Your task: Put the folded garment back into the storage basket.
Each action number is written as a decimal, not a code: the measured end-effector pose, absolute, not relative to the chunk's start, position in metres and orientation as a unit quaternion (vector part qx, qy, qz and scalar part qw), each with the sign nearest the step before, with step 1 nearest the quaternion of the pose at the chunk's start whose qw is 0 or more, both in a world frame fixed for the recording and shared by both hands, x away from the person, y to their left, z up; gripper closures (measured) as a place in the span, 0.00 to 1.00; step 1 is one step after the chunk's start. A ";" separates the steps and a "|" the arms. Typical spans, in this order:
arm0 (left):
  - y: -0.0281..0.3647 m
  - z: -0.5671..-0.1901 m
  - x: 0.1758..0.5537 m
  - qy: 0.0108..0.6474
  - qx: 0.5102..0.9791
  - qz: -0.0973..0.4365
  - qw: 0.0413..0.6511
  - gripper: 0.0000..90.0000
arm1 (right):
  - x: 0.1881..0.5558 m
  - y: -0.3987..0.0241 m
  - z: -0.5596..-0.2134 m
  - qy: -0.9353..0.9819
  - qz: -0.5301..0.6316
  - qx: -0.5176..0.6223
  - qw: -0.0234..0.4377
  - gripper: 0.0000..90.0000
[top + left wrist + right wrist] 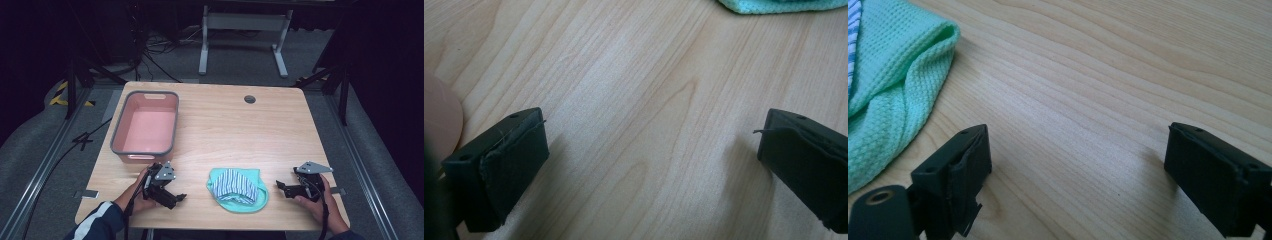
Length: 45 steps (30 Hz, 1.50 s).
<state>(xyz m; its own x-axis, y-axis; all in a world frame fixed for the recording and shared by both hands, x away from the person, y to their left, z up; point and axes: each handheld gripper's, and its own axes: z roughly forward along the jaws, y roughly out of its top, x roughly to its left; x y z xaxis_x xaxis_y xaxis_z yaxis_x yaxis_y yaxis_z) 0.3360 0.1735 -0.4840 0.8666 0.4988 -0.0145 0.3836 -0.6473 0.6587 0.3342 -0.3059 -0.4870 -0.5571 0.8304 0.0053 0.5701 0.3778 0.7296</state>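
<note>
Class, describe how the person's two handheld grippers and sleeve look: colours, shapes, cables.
Both the left gripper and the right gripper are black, with two blocky jaws, a grey three-cornered plate on top and a black cable trailing back. The left arm wears a dark sleeve with white stripes.

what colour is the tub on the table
Pink with a grey rim, the tub shows best in the high view.

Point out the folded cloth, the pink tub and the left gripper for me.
folded cloth (236, 187): high view, on its striped top layer.
pink tub (116, 134): high view, on its grey left rim.
left gripper (176, 199): high view, midway between its open fingertips, nothing held.
</note>
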 end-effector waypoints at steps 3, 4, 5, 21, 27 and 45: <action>0.172 -0.482 0.337 0.244 0.908 0.081 0.331 0.00 | 0.332 -0.308 -0.487 0.808 0.353 0.435 0.185 0.16; 0.171 -0.481 0.337 0.243 0.910 0.079 0.327 0.01 | 0.332 -0.308 -0.486 0.808 0.354 0.435 0.182 0.17; 0.171 -0.481 0.337 0.243 0.910 0.079 0.327 0.03 | 0.332 -0.308 -0.486 0.808 0.354 0.435 0.182 0.17; 0.131 -0.467 0.339 0.232 0.903 0.089 0.351 0.24 | 0.327 -0.275 -0.463 0.828 0.385 0.378 0.152 0.43; 0.115 -0.465 0.349 0.235 0.896 0.086 0.367 0.29 | 0.331 -0.255 -0.458 0.836 0.387 0.362 0.145 0.43; 0.081 -0.474 0.368 0.242 0.897 0.092 0.359 0.29 | 0.349 -0.223 -0.471 0.853 0.343 0.369 0.134 0.45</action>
